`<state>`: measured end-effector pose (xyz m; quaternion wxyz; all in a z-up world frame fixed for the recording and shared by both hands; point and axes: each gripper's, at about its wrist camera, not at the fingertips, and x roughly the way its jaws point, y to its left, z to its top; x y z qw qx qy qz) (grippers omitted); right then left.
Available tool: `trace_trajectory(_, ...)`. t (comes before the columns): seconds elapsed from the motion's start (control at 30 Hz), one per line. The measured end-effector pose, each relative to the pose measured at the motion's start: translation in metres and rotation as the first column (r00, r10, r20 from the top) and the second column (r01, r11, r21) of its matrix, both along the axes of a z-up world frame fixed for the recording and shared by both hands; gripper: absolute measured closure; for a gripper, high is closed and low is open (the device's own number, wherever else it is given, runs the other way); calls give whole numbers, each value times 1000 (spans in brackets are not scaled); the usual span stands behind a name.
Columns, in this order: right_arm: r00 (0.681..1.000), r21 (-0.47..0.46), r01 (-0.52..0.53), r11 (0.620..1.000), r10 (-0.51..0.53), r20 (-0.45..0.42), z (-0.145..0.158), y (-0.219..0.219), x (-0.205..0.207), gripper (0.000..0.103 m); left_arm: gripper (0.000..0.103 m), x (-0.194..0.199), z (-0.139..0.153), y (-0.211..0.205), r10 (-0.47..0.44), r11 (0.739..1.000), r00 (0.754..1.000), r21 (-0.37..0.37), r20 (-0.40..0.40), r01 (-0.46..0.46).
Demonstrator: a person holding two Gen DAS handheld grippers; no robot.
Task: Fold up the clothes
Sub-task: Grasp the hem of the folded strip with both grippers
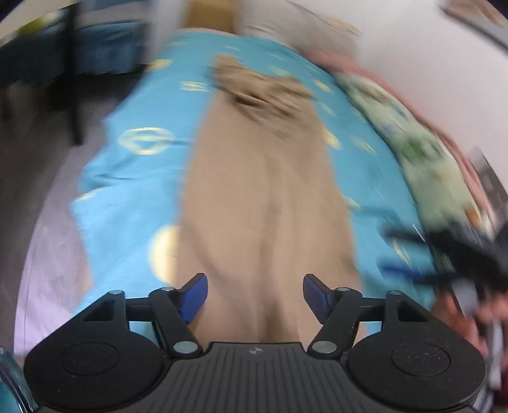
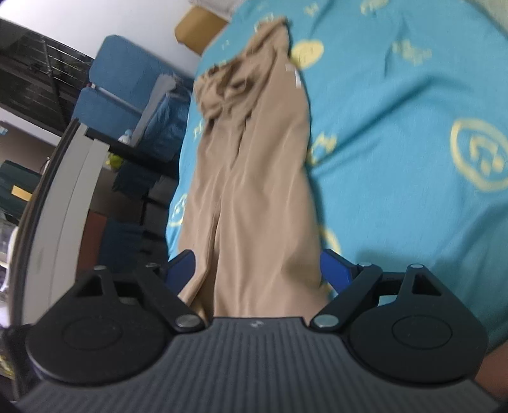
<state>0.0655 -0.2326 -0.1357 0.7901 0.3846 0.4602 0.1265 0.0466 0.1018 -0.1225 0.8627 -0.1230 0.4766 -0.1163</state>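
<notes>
A small round logo is stamped on the ribbed housing of each gripper, but no writing can be read on it. Two grippers are seen, one per view. The left gripper [image 1: 255, 295] is spread wide with nothing pinched; its blue pads [image 1: 197, 294] sit on either side of the near end of one pair of tan trousers [image 1: 263, 197], hovering above the cloth rather than clearly touching it. The right gripper [image 2: 258, 273] is also spread wide, and the same trousers [image 2: 254, 197] run up between its fingers; whether the cloth is actually touched can't be told.

The trousers are laid lengthwise away from both grippers on a turquoise bedsheet [image 1: 133, 178] printed with yellow symbols, with the bunched waistband at the far end. In the left view the other gripper is caught as a dark blur off to the right. Further right, a green patterned cloth [image 1: 412, 152] is bunched along the bed edge.

Far beyond the right gripper, a brown cardboard box [image 2: 198, 27] is seen past the bed; its contents are hidden. To the left, blue cushioned furniture [image 2: 127, 92] is visible.
</notes>
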Motion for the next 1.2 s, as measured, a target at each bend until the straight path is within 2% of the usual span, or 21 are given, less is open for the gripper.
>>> trace_trajectory(0.03,1000,14,-2,1000,2,-26,-4,1,-1,16,33,3,-5,12,53,999,999,-2,-4,-53)
trace_trajectory(0.1,998,16,1,1000,0,-69,-10,5,-1,16,33,12,-22,36,160,983,983,-75,-89,-167)
trace_trajectory(0.17,996,3,-2,1000,2,-92,-14,9,-3,16,34,19,-30,38,178,979,976,-81,-127,-189)
trace_trajectory(0.23,994,-11,-9,1000,8,-108,-16,13,-4,26,34,26,-38,40,195,974,967,-85,-165,-211)
trace_trajectory(0.3,992,-25,-16,1000,12,-124,-18,17,-5,27,35,33,-47,42,211,969,956,-88,-202,-233)
trace_trajectory(0.43,988,-53,-30,998,21,-155,-21,24,-8,27,45,34,-63,40,165,977,948,-84,-272,-195)
trace_trajectory(0.6,983,-97,-50,994,32,-181,-23,34,-15,27,60,24,-59,21,60,997,960,-20,-272,-68)
trace_trajectory(0.67,982,-111,-56,992,35,-186,-21,37,-22,28,64,19,-61,16,48,999,962,11,-268,-47)
trace_trajectory(0.8,981,-199,-74,977,36,-189,-13,44,-34,30,61,11,-59,17,60,998,958,11,-280,-59)
trace_trajectory(0.9,983,-363,-6,932,-61,-171,-3,47,-46,28,55,5,-58,19,56,998,957,-2,-283,-59)
trace_trajectory(0.97,982,-339,-17,941,-49,-185,-6,49,-49,28,50,3,-57,19,43,999,959,-8,-281,-47)
trace_trajectory(1.03,977,-280,-87,956,27,-212,-12,55,-51,27,51,0,-56,17,34,999,960,-6,-279,-37)
trace_trajectory(1.07,976,-283,-126,951,67,-207,-11,62,-52,27,51,-1,-55,16,31,999,960,-4,-278,-34)
trace_trajectory(1.13,974,-286,-167,944,112,-198,-10,71,-56,27,57,-3,-54,15,31,999,961,5,-276,-31)
trace_trajectory(1.17,973,-286,-176,942,123,-194,-10,73,-58,28,66,-4,-53,14,34,999,961,13,-275,-32)
trace_trajectory(1.2,973,-290,-181,940,127,-194,-9,74,-59,33,74,-5,-52,13,37,999,961,21,-275,-33)
